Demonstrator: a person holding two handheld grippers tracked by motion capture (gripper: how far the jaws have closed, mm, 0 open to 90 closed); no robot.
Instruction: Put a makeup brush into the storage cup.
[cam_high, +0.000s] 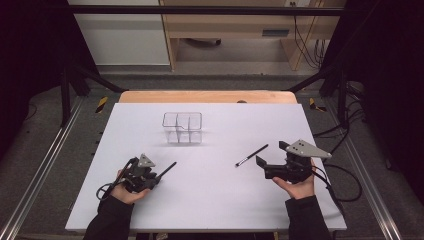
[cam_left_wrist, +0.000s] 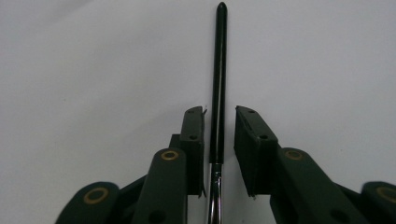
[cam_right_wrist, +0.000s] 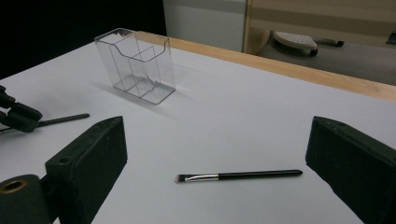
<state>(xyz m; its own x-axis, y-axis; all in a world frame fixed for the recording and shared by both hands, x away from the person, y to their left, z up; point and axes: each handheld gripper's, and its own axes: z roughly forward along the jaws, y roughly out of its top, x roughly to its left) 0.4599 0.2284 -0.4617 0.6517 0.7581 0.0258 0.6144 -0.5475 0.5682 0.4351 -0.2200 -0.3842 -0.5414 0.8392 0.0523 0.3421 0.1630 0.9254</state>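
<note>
A black brush (cam_left_wrist: 218, 84) lying on the white table (cam_high: 210, 200) is bracketed by the left gripper (cam_left_wrist: 219, 135), a sliver of gap showing at each pad. The right gripper (cam_right_wrist: 215, 154) is held wide open near a second brush (cam_right_wrist: 238, 176). Next, judged: clamp, lift, carry to the clear organizer (cam_high: 182, 127).

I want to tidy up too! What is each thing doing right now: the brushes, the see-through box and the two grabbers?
Clear plastic compartment box: upright, empty, nothing touching it.
Thin black brush with silver collar: lying flat on the white table, untouched.
Second thin black-handled brush: lying between the left gripper's fingers, a small gap visible on each side.
Left gripper: nearly closed around that brush, not yet pressing.
Right gripper: wide open, empty.
</note>
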